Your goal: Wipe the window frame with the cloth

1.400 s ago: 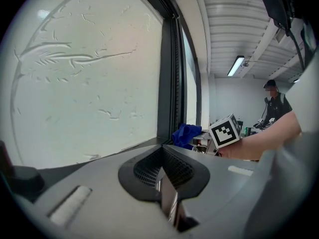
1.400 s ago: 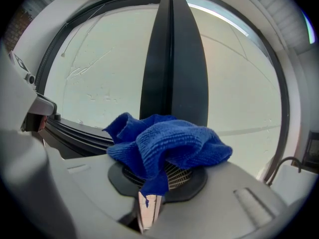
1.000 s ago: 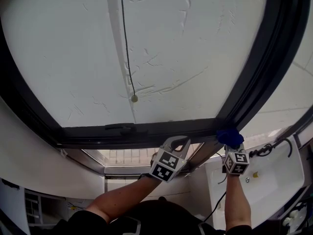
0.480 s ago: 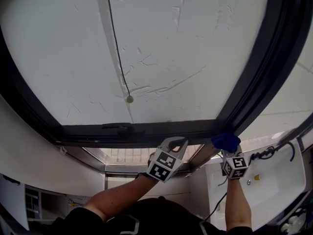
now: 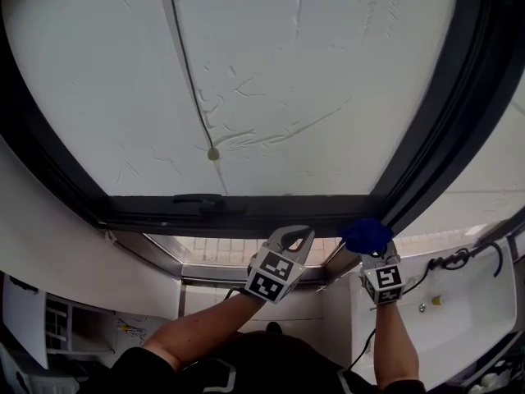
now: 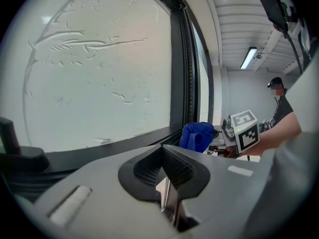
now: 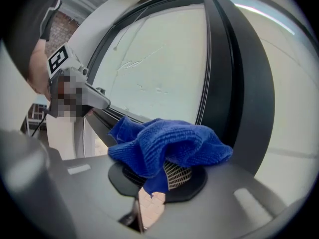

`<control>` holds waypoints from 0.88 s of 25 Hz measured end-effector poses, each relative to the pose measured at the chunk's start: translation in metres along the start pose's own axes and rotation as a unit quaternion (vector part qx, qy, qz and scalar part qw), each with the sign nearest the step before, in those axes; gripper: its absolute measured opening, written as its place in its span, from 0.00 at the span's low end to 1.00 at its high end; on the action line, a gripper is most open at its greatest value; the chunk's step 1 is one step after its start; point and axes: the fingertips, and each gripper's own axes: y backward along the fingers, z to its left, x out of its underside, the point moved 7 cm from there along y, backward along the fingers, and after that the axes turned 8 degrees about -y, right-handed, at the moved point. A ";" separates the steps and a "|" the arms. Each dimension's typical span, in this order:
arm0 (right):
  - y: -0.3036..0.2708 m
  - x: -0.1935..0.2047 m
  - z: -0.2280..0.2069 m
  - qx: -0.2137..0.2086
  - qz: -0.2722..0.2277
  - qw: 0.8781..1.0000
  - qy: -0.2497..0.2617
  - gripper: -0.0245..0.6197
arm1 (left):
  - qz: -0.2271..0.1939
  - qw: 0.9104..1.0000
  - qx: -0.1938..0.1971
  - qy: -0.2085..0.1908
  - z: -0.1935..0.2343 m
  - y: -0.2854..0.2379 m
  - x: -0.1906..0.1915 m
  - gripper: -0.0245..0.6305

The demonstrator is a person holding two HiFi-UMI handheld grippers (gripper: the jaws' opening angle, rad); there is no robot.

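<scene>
A bunched blue cloth (image 5: 367, 235), pinched in the right tool (image 7: 158, 177), sits at the corner where the bottom rail of the dark window frame (image 5: 246, 213) meets its right upright; the left tool (image 5: 296, 238), jaws pressed together on nothing, hangs just below that rail, left of the cloth

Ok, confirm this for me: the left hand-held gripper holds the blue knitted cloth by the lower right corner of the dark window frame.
Wrong gripper: the right hand-held gripper holds the blue knitted cloth by the lower right corner of the dark window frame, as the right gripper view shows.
</scene>
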 end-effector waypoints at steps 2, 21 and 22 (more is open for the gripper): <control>-0.005 0.001 0.007 -0.011 -0.001 1.000 -0.023 0.13 | 0.003 1.000 -0.006 0.003 0.002 0.006 0.004 0.03; -0.056 -0.026 0.128 -0.111 0.020 0.993 0.031 0.13 | -0.003 0.996 -0.089 0.032 0.056 0.111 0.040 0.03; -0.058 -0.028 0.135 -0.115 0.021 0.993 0.031 0.13 | -0.003 0.995 -0.093 0.034 0.058 0.116 0.042 0.03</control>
